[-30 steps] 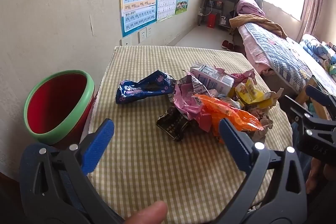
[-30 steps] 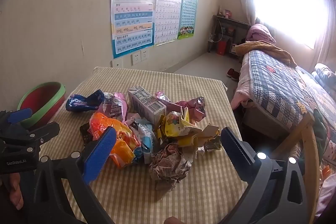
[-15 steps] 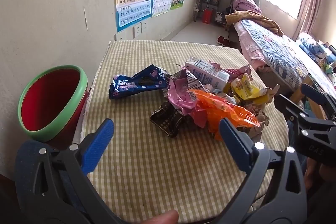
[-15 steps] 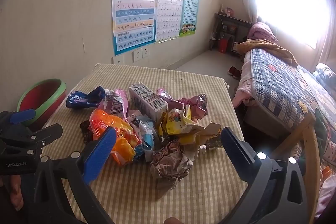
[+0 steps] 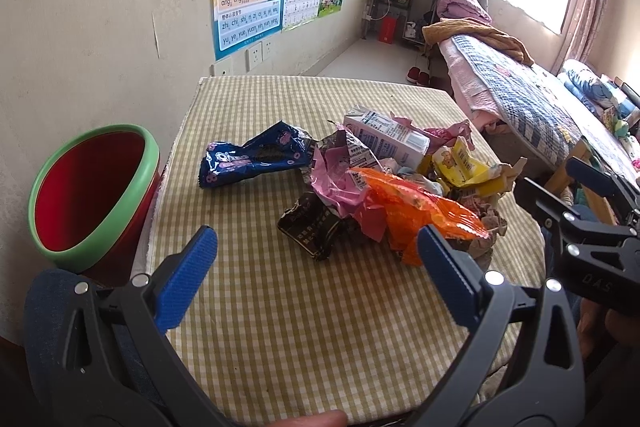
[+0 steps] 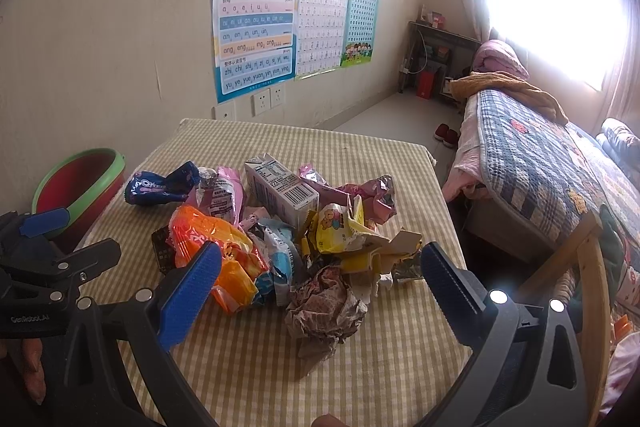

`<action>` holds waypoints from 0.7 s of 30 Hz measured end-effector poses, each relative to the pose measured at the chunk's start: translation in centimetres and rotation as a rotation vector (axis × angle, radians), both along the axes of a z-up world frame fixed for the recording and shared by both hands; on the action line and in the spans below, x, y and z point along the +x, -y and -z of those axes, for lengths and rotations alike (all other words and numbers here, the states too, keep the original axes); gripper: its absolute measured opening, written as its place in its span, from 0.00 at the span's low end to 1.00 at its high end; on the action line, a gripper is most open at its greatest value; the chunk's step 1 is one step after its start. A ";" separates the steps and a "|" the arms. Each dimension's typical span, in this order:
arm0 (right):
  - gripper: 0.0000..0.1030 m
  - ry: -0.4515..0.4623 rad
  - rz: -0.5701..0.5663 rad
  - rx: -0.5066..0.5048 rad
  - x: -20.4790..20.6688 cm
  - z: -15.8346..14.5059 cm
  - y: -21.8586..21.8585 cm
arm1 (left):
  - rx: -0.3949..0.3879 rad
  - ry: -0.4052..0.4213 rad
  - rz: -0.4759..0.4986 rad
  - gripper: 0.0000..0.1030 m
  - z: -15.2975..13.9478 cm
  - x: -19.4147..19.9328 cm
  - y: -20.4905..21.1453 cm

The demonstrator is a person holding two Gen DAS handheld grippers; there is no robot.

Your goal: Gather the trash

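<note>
Hovering both grippers, left [image 5: 316, 267] and right [image 6: 318, 281], with fingers spread and empty, you have yet to pick anything; the trash pile [image 6: 280, 227] sits mid-worktop [image 5: 280, 327], so grab the nearest wrapper [image 5: 310, 229] for the red bin [image 5: 92, 191].

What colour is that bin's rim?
Green, around a red bin; clearest in the left wrist view.

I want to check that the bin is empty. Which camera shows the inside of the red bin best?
The left wrist view: the red bin sits close, its mouth tilted toward the camera, its red inside in view with nothing in it. The right wrist view shows only part of its green rim behind the left gripper.
</note>
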State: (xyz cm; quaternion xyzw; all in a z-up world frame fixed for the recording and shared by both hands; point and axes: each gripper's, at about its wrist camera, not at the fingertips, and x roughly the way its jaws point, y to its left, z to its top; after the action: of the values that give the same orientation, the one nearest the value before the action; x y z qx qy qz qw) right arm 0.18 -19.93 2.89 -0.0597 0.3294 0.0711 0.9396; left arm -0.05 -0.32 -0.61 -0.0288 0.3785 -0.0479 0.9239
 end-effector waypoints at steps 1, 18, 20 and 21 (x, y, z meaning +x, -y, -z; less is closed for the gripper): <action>0.93 0.000 0.000 0.000 0.1 0.0 -0.1 | 0.000 0.000 0.001 0.95 0.0 0.0 0.0; 0.93 -0.005 0.001 -0.002 0.1 0.1 0.0 | 0.005 -0.002 0.002 0.95 0.1 0.2 0.0; 0.93 -0.005 0.001 -0.002 0.1 0.1 0.0 | 0.005 -0.003 0.002 0.95 0.1 0.1 0.0; 0.93 -0.005 0.002 -0.001 0.1 0.1 0.0 | 0.005 -0.003 0.002 0.95 0.1 0.1 0.0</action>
State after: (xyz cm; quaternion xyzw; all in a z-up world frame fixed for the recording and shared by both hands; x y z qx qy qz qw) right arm 0.31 -19.88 2.75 -0.0599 0.3320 0.0702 0.9388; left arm 0.08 -0.30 -0.67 -0.0264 0.3799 -0.0478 0.9234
